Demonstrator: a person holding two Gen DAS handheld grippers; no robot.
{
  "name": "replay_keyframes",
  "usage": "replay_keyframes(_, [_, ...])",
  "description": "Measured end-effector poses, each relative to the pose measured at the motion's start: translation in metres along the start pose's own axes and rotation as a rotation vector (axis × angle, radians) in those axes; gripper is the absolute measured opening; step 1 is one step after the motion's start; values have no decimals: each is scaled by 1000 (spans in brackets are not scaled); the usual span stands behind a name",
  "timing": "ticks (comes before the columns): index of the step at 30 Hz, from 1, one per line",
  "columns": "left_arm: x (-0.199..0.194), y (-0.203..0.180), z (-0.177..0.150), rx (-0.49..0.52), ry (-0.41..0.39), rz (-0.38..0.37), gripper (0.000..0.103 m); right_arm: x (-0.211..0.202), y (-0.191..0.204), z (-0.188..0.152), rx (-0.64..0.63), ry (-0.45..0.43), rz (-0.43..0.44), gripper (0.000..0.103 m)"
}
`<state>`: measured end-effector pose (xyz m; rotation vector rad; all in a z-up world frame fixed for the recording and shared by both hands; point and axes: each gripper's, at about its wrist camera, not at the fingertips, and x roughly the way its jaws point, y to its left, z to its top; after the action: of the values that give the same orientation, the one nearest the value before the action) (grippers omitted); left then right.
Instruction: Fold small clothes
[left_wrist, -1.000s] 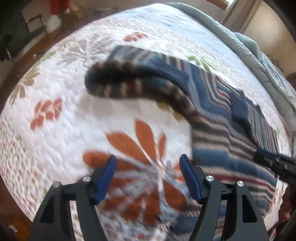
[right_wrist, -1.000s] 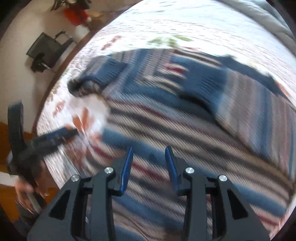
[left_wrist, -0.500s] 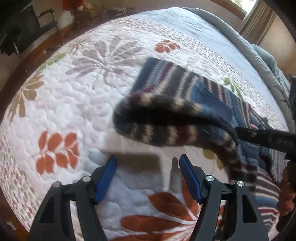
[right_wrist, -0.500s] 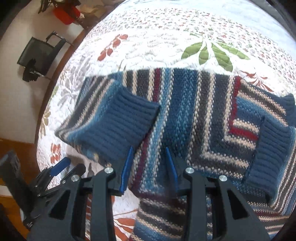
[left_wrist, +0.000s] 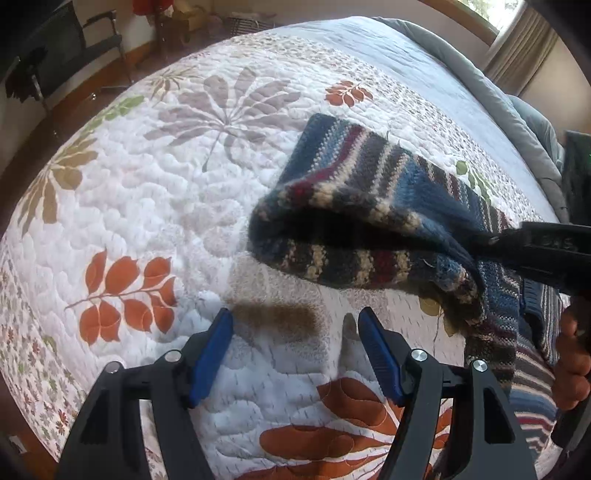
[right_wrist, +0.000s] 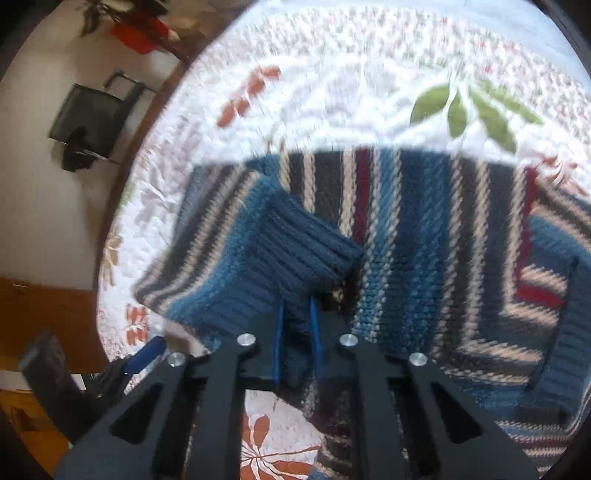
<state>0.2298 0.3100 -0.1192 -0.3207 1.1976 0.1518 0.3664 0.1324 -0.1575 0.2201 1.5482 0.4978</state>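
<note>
A small knitted sweater (right_wrist: 424, 236), striped in blue, dark grey, cream and red, lies on the quilted bed. My right gripper (right_wrist: 295, 332) is shut on the sweater's folded left sleeve (right_wrist: 280, 266) near its blue ribbed cuff and lifts it off the quilt. In the left wrist view the lifted sleeve (left_wrist: 354, 221) hangs in the air, pinched at the right by the right gripper (left_wrist: 480, 240). My left gripper (left_wrist: 295, 354) is open and empty, low over the quilt, in front of and below the sleeve.
The white quilt (left_wrist: 155, 192) with orange, grey and green leaf prints covers the bed. A grey blanket (left_wrist: 517, 122) lies along the far edge. A black chair (right_wrist: 92, 122) and wooden floor lie beyond the bed's left side.
My right gripper has closed on the sleeve and raised it. My left gripper stayed open and shifted left, away from the sweater body.
</note>
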Motion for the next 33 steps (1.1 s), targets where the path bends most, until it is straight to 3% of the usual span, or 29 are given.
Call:
replay_keyframes(8, [-13,-19,2,-1,-24,-20,71,-93,-42,-5,-69,-135,-115,10])
replay_keyframes(18, [-2,-99,-1,114,-4,-49,71,-193,-164,-46,14,-190,-288,10])
replay_keyframes(26, [2,-148,-10,187,5,-46,71,-228,-260,-77,183,-196,-341,10])
replay_keyframes(33, [8,-177,-13,235,24,-43,74,-230,-316,-101,278,-174,-384,12])
